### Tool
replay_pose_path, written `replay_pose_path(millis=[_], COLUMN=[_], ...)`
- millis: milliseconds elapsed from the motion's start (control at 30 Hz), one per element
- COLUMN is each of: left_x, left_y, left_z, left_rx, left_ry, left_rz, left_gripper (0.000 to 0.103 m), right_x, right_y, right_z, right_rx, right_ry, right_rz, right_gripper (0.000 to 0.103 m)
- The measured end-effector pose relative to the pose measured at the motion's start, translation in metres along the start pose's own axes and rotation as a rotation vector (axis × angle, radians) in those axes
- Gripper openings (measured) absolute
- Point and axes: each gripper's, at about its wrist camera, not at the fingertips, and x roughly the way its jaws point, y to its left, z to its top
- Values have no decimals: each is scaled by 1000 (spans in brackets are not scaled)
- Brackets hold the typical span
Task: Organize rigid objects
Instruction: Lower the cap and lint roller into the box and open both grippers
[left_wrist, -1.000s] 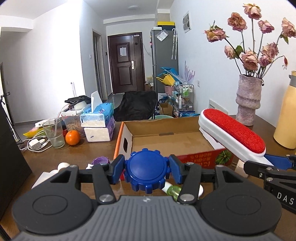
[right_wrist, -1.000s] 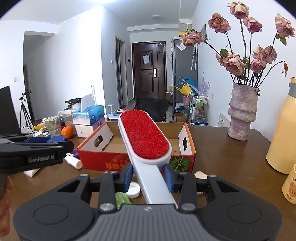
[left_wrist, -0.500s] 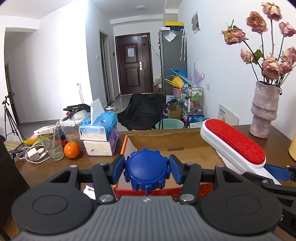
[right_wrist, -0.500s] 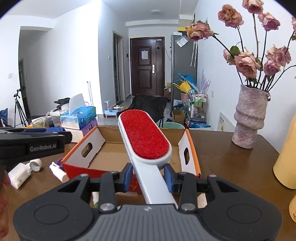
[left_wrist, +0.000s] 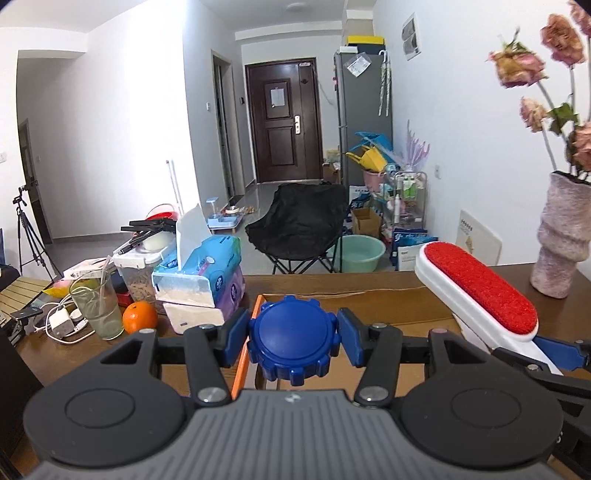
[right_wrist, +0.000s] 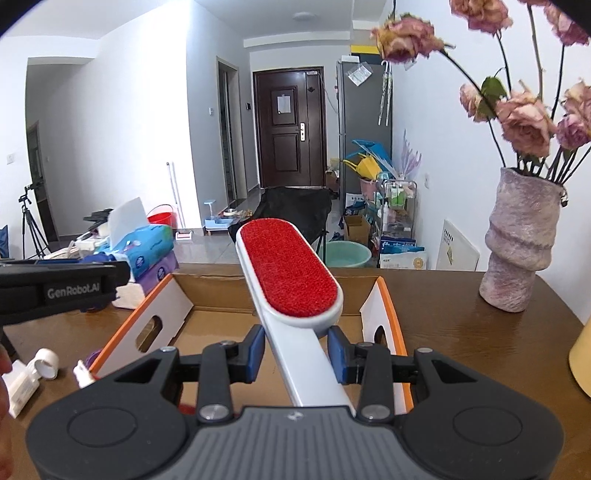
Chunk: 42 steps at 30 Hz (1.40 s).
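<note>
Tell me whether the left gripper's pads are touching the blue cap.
Touching. The left wrist view shows both pads of the left gripper pressed against the blue cap.

Left tongs (left_wrist: 293, 341) clamped on a blue cap (left_wrist: 293, 341), angled slightly downward. Right tongs (right_wrist: 296, 353) just beside them, to the right, gripping a brush (right_wrist: 291, 280) by its white handle.
</note>
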Motion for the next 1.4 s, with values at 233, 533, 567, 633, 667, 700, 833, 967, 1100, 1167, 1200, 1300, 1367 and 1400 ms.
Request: replay_pose_path(millis=[233,533,567,633,667,700,833,967,1100,1167,1200,1300,1367,1400], left_x=[45,93,98,106,110,114,127,131,123,120,119,116,115,113], left_y=[-7,-18,-18,-18,-18,-18,-15,-14,-10,-8,-7,-4,-2,0], left_z=[14,6,4,1,-1,-3,-11,-17,-17,-19,-19,-22,-22,-22], left_rx=[-8,24,22,23,24,24,18,17,-1,3,4,6,-4,-9], left_ry=[46,103,112,127,132,140,164,185,144,149,153,152,156,153], left_rz=[22,77,79,79,81,84,85,62,54,38,30,28,30,27], left_gripper=[54,54,54,54,54,54,54,81,103,103,103,103,103,103], right_x=[45,84,88,94,98,101,109,115,112,108,105,99,97,96], right_y=[-8,-14,-13,-12,-12,-13,-13,-14,-17,-19,-20,-22,-23,-23], right_z=[8,3,2,0,-1,-2,-6,-9,-10,-11,-12,-13,-14,-13], right_rx=[14,26,26,21,21,24,20,14,1,2,0,4,8,9], right_ry=[45,94,99,108,113,117,125,122,113,97,88,87,83,81], right_rz=[-20,-21,-21,-24,-27,-28,-35,-34,-25,-17,-10,-1,1,-1], right_gripper=[36,36,36,36,36,36,36,35,58,94,100,102,102,103])
